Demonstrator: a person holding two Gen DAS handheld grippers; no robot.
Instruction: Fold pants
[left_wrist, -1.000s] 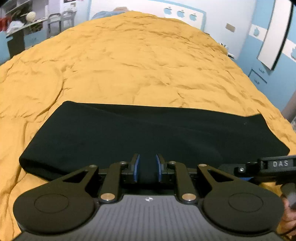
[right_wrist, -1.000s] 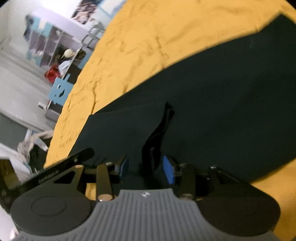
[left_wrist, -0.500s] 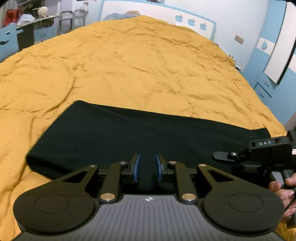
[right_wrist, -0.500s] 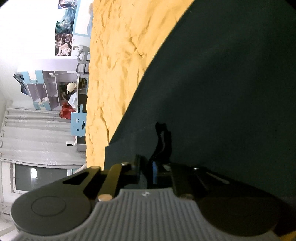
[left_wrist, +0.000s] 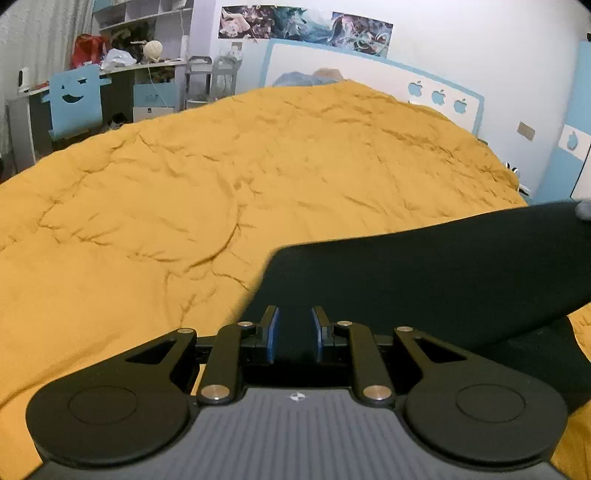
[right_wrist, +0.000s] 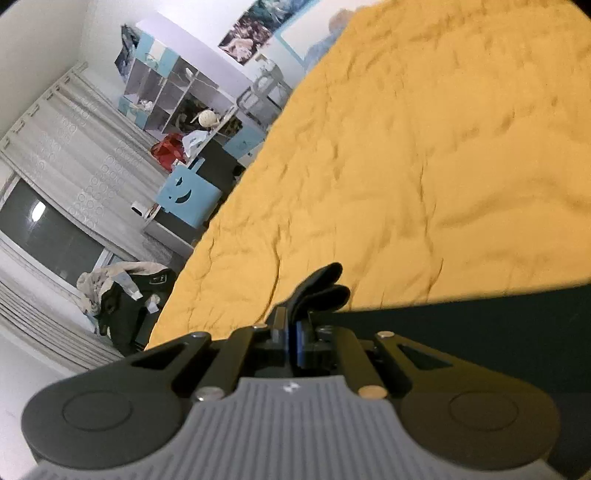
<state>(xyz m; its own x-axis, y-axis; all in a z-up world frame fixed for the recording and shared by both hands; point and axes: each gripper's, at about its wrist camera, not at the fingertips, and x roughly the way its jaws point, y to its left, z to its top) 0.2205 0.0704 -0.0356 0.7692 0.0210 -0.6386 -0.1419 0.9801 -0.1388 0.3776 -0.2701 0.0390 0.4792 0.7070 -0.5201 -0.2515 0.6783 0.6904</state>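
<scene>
Black pants were held off the orange bedspread, stretched between the two grippers. Left wrist view: the left gripper had its blue pads a little apart with dark cloth filling the gap between them; this reads as a grip on a thick edge of the garment, though contact at the pads is hard to confirm against the black fabric. From there the pants ran rightward and slightly far as one long band, its upper edge rising toward the right frame edge.

Right wrist view: the right gripper was clamped tight on a bunched tuft of the fabric, which stuck out beyond the fingertips; the rest of the pants trailed off to the right.

Key relation: the long axis lay left-right across the near edge of the bed, one gripper near each end, open bedspread on the far side. Judgement: the next move is to bring one end over to the other, or to lay the band down flat first. Risk: sag mid-span giving an uneven fold.
</scene>
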